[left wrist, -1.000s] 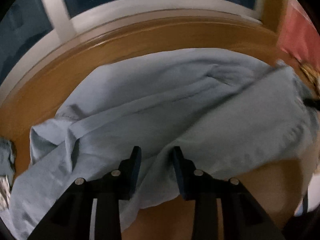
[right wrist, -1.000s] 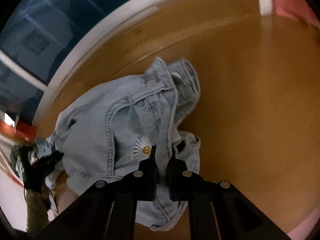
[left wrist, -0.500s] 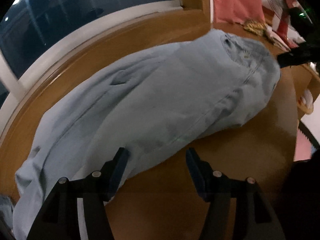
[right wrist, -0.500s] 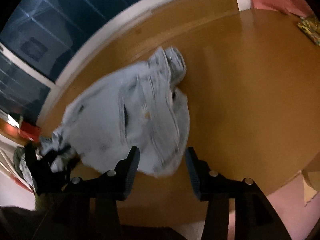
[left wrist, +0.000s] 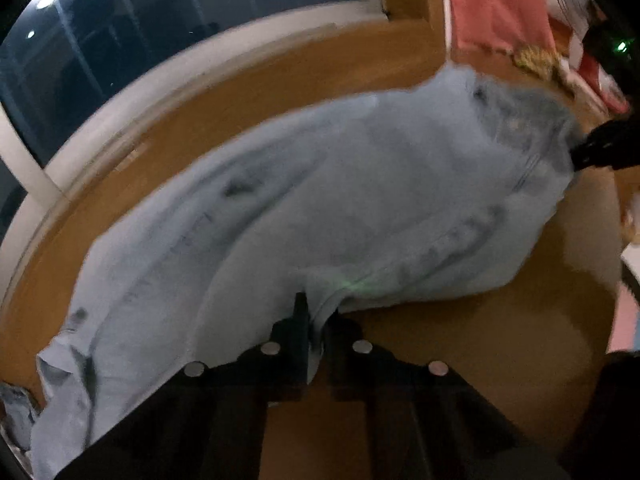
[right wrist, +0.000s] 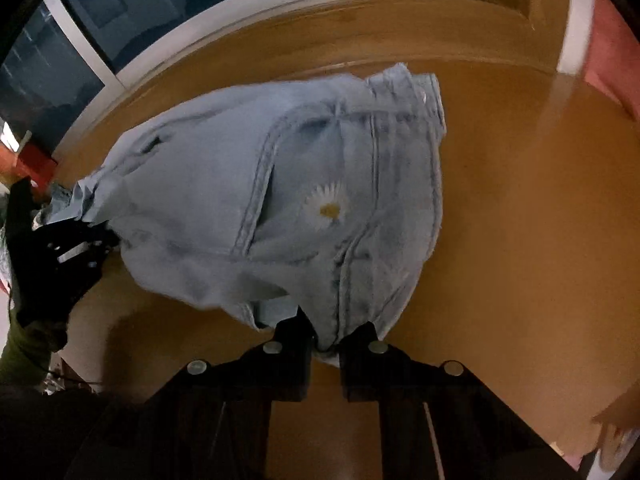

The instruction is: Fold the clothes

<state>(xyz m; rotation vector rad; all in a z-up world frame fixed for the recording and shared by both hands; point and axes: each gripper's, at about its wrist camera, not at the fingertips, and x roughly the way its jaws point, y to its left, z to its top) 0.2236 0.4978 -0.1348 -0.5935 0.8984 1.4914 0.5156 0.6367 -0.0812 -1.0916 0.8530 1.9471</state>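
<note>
Jeans (left wrist: 340,200) spread across wooden table (left wrist: 460,360); left gripper (left wrist: 316,316) clamped on near edge, right gripper (right wrist: 326,332) closing on waistband.

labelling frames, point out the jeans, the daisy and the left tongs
jeans (left wrist: 340,200), left wrist view, middle of the fabric
daisy (right wrist: 327,209), right wrist view, yellow centre
left tongs (left wrist: 318,320), left wrist view, between the tips

Jeans (left wrist: 340,200) blurred; hem cut off at the picture's lower-left edge.
</note>
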